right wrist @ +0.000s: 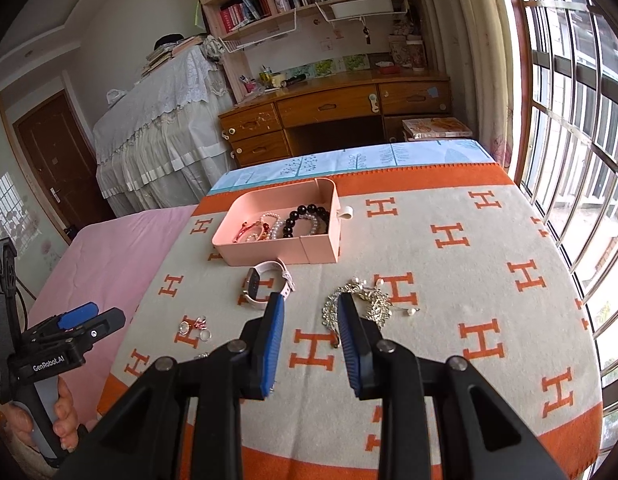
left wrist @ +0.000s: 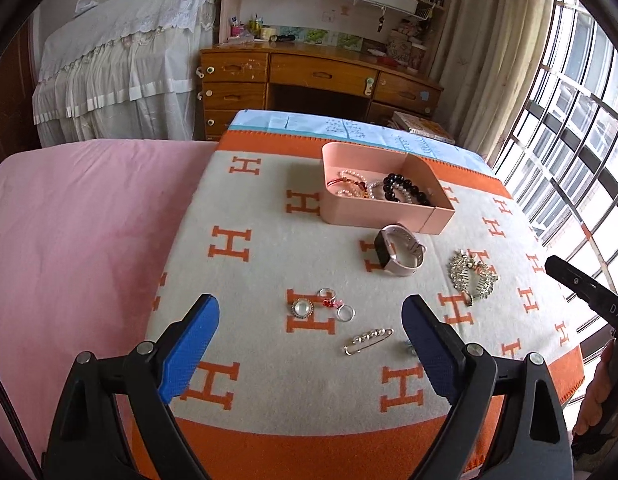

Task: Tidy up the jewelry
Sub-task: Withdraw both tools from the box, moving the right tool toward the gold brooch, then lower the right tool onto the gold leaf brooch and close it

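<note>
Left wrist view shows my jewelry spread on the orange and white blanket (left wrist: 269,360) with big H letters. A pink box (left wrist: 383,216) sits at the far side, and bead bracelets (left wrist: 393,190) lie inside it. Just in front of the box is a pink watch (left wrist: 401,250). To its right lies a sparkly silver brooch (left wrist: 471,276). Closer to me are small rings (left wrist: 323,306) and a silver pin (left wrist: 367,340).

My left fingers (left wrist: 309,344) are wide apart above the rings and pin, holding nothing. My right fingers (right wrist: 311,340) are a little apart with nothing between them, and they hang over the near edge of the brooch. A pink bed sheet (left wrist: 77,216) lies to the left of the blanket.
</note>
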A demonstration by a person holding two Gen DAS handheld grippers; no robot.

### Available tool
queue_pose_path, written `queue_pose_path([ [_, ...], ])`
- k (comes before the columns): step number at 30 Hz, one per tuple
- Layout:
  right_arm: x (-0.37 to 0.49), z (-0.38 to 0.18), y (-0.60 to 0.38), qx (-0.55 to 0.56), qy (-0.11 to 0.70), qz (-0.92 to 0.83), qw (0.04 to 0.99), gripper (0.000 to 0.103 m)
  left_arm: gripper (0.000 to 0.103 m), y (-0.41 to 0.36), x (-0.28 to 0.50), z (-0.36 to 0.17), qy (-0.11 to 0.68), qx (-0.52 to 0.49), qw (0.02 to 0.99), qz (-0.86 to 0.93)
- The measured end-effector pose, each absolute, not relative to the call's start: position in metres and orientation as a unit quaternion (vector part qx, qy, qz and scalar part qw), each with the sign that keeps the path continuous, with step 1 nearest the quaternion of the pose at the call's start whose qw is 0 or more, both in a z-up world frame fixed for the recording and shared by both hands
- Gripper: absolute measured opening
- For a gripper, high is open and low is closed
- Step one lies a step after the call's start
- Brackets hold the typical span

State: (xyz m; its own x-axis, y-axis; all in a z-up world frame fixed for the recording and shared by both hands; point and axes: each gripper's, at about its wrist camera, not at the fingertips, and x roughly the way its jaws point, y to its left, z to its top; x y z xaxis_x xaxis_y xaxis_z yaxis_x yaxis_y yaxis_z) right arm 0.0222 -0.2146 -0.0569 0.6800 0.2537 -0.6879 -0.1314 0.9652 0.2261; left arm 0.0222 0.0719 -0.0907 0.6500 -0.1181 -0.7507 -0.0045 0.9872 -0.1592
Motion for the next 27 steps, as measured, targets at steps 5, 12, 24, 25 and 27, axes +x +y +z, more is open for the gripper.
queue_pose_path([
  [5,0.029,-0.069,-0.218,0.083,0.402,0.096,0.907,0.028,0.091,0.079,0.031,-0.114,0.445,-0.067,0.893,-0.019],
  [12,0.042,-0.088,-0.224,0.093,0.426,0.087,0.896,0.028,0.091,0.07,0.038,-0.141,0.476,-0.035,0.879,-0.019],
  [24,0.062,-0.113,-0.238,0.107,0.452,0.071,0.883,0.028,0.091,0.047,0.066,-0.153,0.49,-0.009,0.871,-0.035],
  [25,0.063,-0.114,-0.24,0.109,0.453,0.069,0.882,0.028,0.091,0.046,0.069,-0.154,0.492,-0.01,0.87,-0.036],
  [27,0.066,-0.117,-0.243,0.112,0.456,0.066,0.881,0.028,0.091,0.043,0.074,-0.155,0.494,-0.013,0.868,-0.038],
])
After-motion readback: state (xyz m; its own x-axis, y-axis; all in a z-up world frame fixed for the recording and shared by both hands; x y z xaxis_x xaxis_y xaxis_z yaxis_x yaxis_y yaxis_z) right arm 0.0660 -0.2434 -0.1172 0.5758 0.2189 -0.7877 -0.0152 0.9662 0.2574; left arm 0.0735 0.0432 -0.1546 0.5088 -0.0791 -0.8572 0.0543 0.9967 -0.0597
